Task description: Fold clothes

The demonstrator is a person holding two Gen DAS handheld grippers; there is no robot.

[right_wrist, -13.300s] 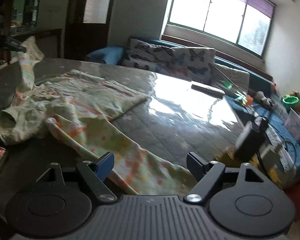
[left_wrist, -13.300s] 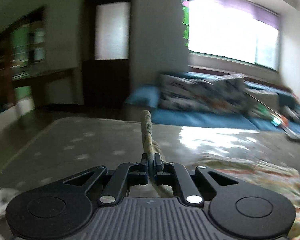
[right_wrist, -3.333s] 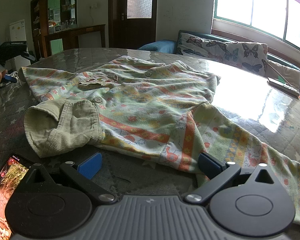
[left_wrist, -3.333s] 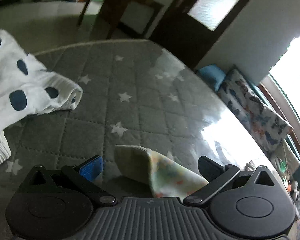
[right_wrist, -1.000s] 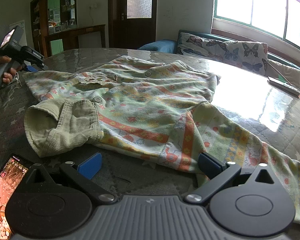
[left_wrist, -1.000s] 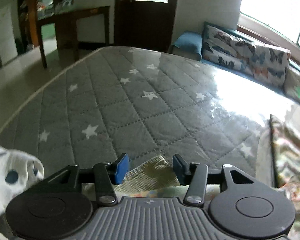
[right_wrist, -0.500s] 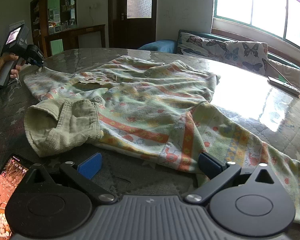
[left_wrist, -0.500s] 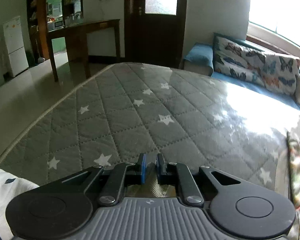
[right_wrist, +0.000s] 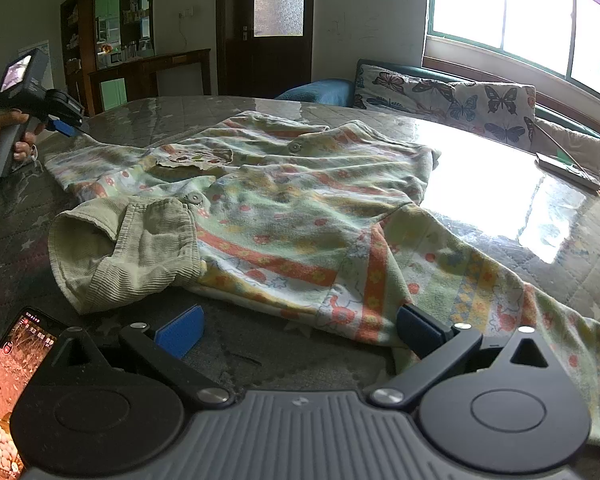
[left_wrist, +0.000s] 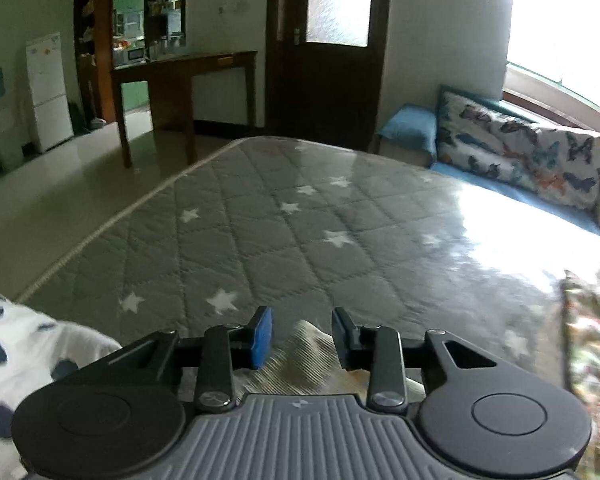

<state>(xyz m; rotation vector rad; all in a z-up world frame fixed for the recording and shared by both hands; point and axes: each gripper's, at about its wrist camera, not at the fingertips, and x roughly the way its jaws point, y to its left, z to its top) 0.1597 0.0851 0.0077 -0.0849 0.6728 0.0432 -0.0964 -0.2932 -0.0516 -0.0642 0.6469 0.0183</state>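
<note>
A floral shirt with a corduroy collar lies spread flat on the grey star-quilted surface. In the left wrist view my left gripper hovers over the ribbed sleeve cuff. Its jaws are opening, and the cuff lies between the pads without being pressed. The right wrist view shows that same left gripper in a hand at the sleeve's far left end. My right gripper rests open at the shirt's near hem, nothing between its fingers.
A white garment with dark dots lies at the near left. A lit phone sits by the right gripper. A flat dark object lies at the far right edge. A butterfly-print sofa cushion runs behind the surface.
The left gripper's jaws closed on the cuff half a second ago and now stand apart; the gripper has lifted slightly. The right gripper and the shirt have not moved.
</note>
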